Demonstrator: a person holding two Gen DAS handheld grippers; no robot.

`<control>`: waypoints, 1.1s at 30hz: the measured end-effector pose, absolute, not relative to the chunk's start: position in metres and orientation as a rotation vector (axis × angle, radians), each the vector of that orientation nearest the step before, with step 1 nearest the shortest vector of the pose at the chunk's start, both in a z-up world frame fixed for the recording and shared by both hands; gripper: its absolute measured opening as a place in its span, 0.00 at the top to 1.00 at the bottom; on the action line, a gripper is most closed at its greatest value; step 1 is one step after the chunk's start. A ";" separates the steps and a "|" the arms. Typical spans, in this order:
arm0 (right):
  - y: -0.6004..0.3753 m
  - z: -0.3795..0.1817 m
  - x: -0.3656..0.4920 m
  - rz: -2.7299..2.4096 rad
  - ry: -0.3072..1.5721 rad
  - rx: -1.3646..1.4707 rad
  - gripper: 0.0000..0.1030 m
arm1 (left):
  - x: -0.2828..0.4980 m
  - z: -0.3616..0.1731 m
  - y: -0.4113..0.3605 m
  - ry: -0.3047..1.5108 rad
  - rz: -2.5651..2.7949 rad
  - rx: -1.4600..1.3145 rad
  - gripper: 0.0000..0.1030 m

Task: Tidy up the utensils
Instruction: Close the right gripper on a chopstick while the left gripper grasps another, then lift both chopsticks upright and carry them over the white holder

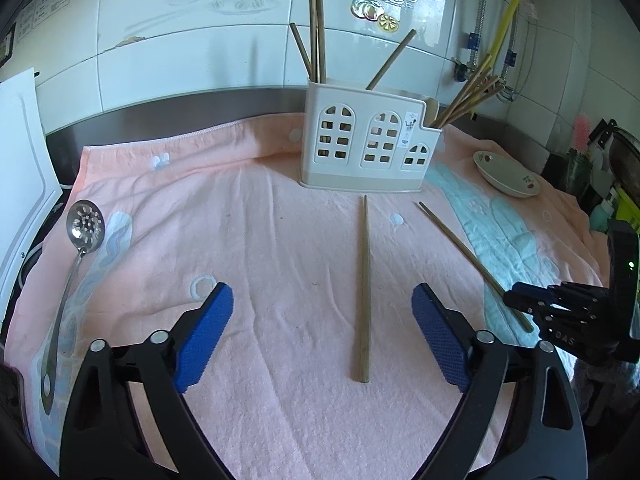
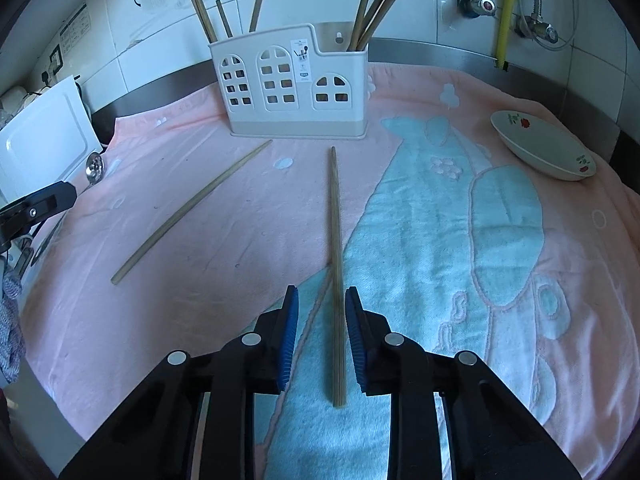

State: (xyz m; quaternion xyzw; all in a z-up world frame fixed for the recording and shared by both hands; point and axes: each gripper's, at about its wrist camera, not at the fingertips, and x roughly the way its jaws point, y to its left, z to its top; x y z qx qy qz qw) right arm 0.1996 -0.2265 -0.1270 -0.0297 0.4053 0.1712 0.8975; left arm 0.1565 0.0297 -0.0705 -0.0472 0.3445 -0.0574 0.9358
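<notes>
Right wrist view: right gripper jaws narrowed around a chopstick, contact unclear; left gripper jaws apart; slotted spoon complete only in left view.

pink towel spread flat | floral dish on towel | white board leaning | yellow hose on wall

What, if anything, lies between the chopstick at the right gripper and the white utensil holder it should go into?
Nothing visible. The chopstick lies between the right gripper's pads, pointing toward the utensil holder; only bare towel lies between them. The other loose chopstick lies off to the left.
</notes>
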 end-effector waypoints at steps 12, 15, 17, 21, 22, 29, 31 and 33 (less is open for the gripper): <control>-0.226 -0.138 0.204 0.329 0.852 -0.094 0.92 | 0.161 -0.083 0.017 0.750 -0.208 -0.090 0.41; -0.228 -0.138 0.203 0.328 0.853 -0.086 0.94 | 0.167 -0.092 0.005 0.782 -0.230 -0.057 0.49; -0.228 -0.137 0.203 0.327 0.851 -0.083 0.94 | 0.170 -0.097 0.001 0.797 -0.243 -0.050 0.57; -0.229 -0.136 0.202 0.324 0.845 -0.079 0.94 | 0.179 -0.106 -0.005 0.830 -0.256 -0.056 0.61; -0.230 -0.134 0.202 0.325 0.841 -0.078 0.94 | 0.180 -0.108 -0.006 0.836 -0.257 -0.057 0.61; -0.231 -0.117 0.195 0.326 0.788 -0.087 0.94 | 0.195 -0.124 -0.009 0.892 -0.245 -0.057 0.75; -0.230 -0.110 0.193 0.331 0.772 -0.089 0.94 | 0.198 -0.128 -0.009 0.903 -0.244 -0.063 0.78; -0.229 -0.105 0.193 0.334 0.758 -0.091 0.94 | 0.199 -0.131 -0.009 0.910 -0.243 -0.066 0.79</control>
